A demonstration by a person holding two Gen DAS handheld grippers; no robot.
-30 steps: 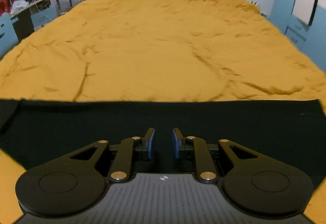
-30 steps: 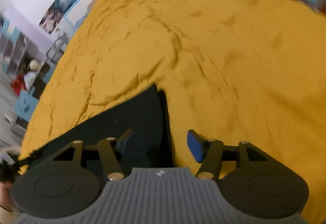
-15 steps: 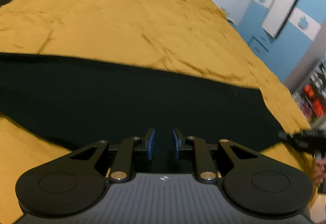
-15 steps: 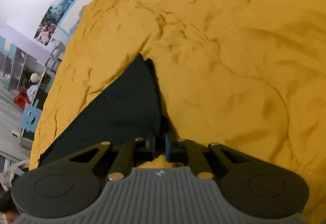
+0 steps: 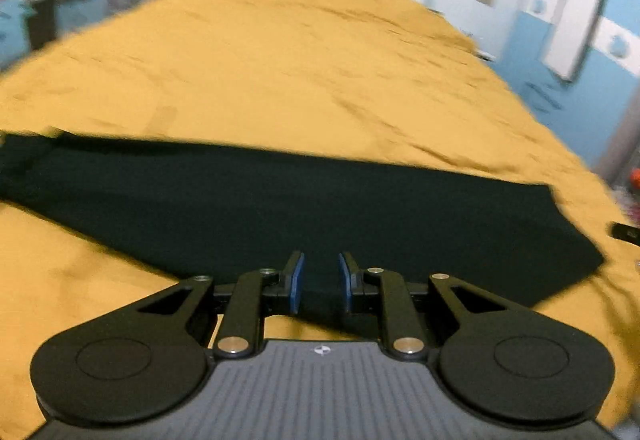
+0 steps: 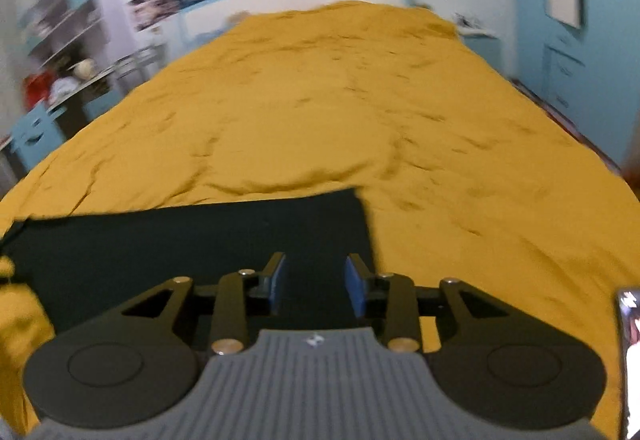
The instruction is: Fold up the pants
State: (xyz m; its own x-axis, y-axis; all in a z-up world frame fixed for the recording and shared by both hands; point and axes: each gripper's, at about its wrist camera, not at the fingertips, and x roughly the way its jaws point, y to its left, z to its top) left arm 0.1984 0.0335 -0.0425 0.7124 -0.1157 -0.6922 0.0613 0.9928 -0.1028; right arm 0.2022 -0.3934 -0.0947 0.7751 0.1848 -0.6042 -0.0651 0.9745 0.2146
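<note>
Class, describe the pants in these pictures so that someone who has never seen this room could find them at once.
Start with the large bed covered by a mustard-yellow sheet that fills most of the room. At its near end, just ahead of each hand-held gripper, lie the pants, spread flat in a long band across the bed. They are the only dark, nearly black thing on the yellow sheet.

Both handheld tools look alike. The left gripper (image 5: 319, 282) has a ribbed grey body with a small white emblem at twelve o'clock, two round black discs at either side, black linkage arms pinned with brass-coloured rivets, and blue pads lining its jaws. The right gripper (image 6: 316, 284) shows the same build.
</note>
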